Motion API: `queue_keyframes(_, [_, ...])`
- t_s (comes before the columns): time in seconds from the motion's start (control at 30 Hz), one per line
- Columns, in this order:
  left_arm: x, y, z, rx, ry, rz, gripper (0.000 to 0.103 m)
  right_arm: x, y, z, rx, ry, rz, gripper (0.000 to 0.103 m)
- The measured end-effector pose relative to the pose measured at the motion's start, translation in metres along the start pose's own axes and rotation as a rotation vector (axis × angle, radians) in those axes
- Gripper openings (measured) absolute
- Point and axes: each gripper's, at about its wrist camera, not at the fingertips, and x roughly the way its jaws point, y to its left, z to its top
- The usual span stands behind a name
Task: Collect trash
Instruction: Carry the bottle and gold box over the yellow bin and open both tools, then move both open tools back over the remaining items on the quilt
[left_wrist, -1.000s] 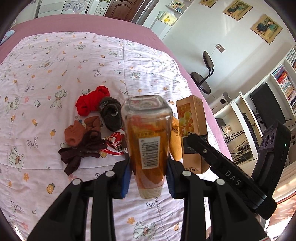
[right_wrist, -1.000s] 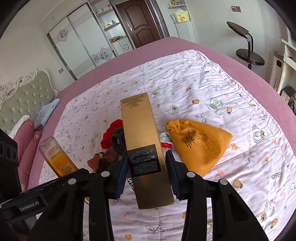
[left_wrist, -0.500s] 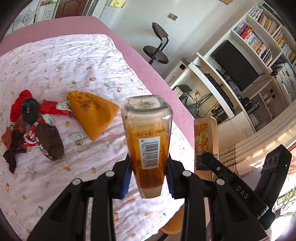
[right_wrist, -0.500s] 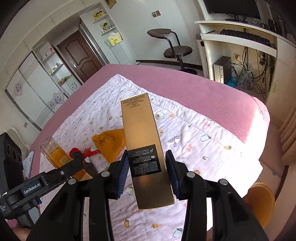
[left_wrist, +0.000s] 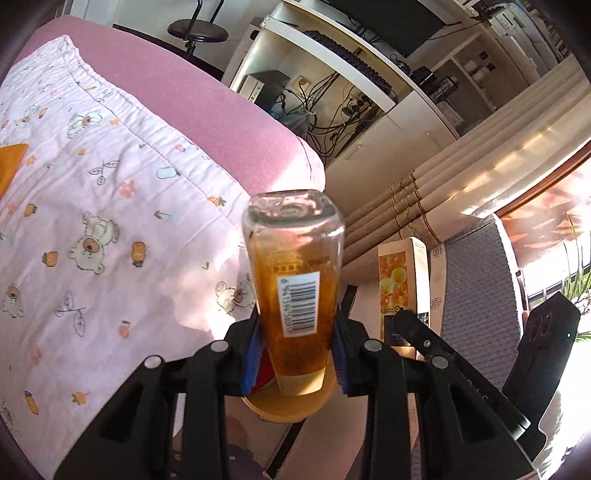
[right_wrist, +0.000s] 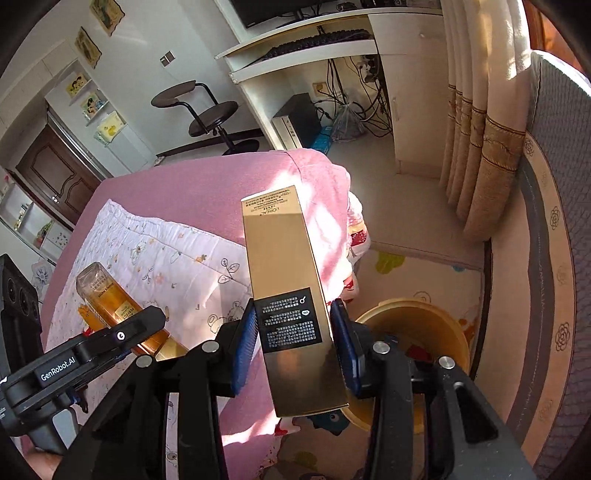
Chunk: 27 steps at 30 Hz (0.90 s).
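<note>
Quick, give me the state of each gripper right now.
Left gripper: closed on the amber bottle, fingers pressing its sides.
Right gripper: closed on the gold box, fingers pressing its sides.

"L'OREAL" is showing on the far end of the gold box between the right fingers. "GenRobot.AI" is standing on the black gripper arm left of them. The bottle is wearing a barcode.
</note>
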Motion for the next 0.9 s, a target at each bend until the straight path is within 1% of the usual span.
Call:
queue_keyframes(0.17, [0.044, -0.028, -0.021, 0.048, 0.091, -0.004, 0.033, -0.004, -0.045, -0.019, 0.073, 0.035, -0.036, 0.039])
queue_keyframes(0.4, [0.085, -0.057, -0.039, 0.109, 0.182, -0.011, 0.033, -0.006, -0.079, -0.036, 0.125, 0.067, -0.053, 0.040])
queue_keyframes(0.43, [0.088, -0.060, -0.040, 0.117, 0.191, -0.002, 0.036, -0.007, -0.083, -0.038, 0.133, 0.066, -0.063, 0.042])
queue_keyframes(0.47, [0.092, -0.063, -0.041, 0.126, 0.195, -0.003, 0.055, -0.008, -0.088, -0.040, 0.144, 0.063, -0.079, 0.052])
queue_keyframes(0.5, [0.093, -0.066, -0.042, 0.134, 0.194, -0.004, 0.074, -0.009, -0.093, -0.041, 0.158, 0.064, -0.084, 0.055])
queue_keyframes(0.57, [0.092, -0.070, -0.043, 0.147, 0.185, -0.005, 0.076, -0.009, -0.101, -0.044, 0.178, 0.075, -0.093, 0.054])
queue_keyframes(0.7, [0.088, -0.072, -0.041, 0.152, 0.183, 0.001, 0.076, -0.012, -0.103, -0.044, 0.172, 0.078, -0.103, 0.050])
queue_keyframes(0.9, [0.065, -0.055, -0.027, 0.103, 0.129, 0.027, 0.076, -0.016, -0.083, -0.025, 0.113, 0.047, -0.083, 0.049])
